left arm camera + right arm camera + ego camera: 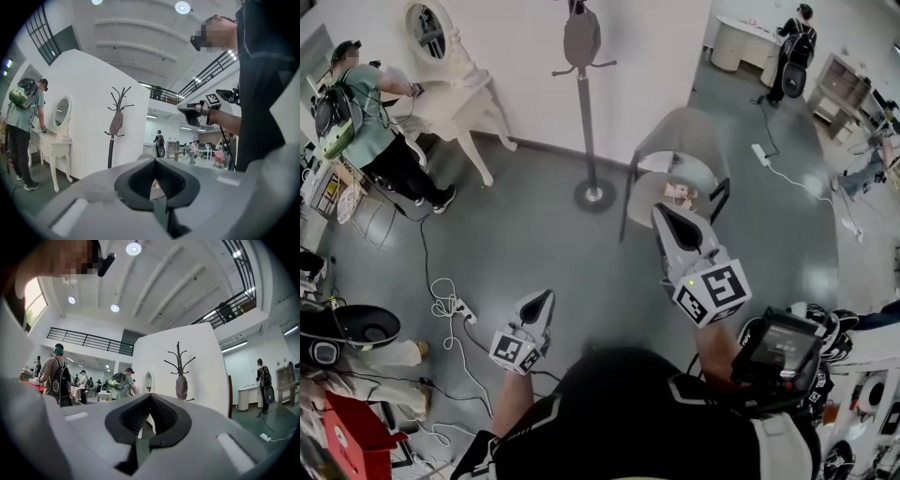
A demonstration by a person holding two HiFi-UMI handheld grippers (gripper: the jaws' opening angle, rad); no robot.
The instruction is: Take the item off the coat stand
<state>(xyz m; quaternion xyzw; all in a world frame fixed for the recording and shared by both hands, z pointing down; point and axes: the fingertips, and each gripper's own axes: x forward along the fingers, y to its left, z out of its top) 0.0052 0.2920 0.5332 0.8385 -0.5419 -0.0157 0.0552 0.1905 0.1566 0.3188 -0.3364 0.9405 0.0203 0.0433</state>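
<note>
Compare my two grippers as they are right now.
The right gripper reaches further forward, its tip overlapping the chair; the left gripper sits nearer the person, over floor. The right gripper looks bigger in the head view than the left gripper, so probably higher. Both are shut and empty.

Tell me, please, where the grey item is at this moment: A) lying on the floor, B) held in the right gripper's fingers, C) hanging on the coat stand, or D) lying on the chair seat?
C: the grey item hangs near the top of the coat stand.
</note>
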